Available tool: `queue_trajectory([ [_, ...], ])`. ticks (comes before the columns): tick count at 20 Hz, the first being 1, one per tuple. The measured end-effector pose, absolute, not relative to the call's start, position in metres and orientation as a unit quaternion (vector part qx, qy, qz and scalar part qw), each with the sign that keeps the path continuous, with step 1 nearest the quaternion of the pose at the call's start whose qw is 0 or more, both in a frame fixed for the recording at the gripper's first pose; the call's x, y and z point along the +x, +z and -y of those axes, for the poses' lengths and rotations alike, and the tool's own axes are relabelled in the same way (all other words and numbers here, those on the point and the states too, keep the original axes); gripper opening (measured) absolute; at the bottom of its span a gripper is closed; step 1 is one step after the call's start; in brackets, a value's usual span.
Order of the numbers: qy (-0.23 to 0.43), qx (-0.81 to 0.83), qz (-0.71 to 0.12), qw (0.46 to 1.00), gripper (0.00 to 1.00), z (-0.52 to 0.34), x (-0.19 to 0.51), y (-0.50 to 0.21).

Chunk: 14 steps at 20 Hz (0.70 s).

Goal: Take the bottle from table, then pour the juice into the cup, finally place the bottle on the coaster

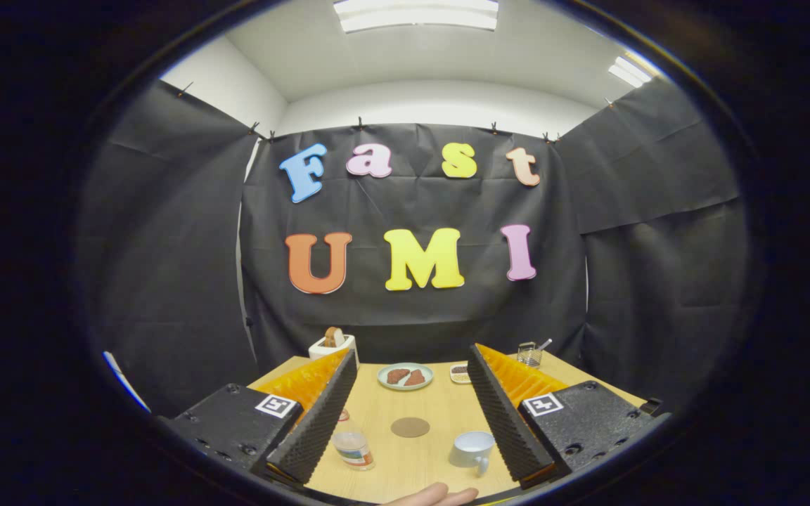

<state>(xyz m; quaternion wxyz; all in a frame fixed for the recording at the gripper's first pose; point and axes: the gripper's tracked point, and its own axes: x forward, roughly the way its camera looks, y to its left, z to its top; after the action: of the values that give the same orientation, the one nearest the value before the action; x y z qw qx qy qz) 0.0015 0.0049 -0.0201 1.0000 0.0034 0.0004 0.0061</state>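
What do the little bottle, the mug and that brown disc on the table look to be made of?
The bottle looks like clear plastic: see-through wall, paper-like label band. The cup seems glazed ceramic: pale grey-blue, smooth, with a handle. The coaster looks like matte cork or felt; hard to tell. All sit on the table, which has a light wood-grain look, between the open jaws of the gripper.

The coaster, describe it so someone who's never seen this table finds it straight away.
On the wooden table, look between the open tool's fingers. The coaster lies flat, behind the bottle and the cup, before the plate. It alone is a plain brown disc.
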Motion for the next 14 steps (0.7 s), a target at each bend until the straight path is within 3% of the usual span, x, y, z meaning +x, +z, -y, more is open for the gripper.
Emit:
queue_trajectory([
  [14,0.02,0.017,-0.001,1.0,1.0,-0.044,0.004,-0.058],
])
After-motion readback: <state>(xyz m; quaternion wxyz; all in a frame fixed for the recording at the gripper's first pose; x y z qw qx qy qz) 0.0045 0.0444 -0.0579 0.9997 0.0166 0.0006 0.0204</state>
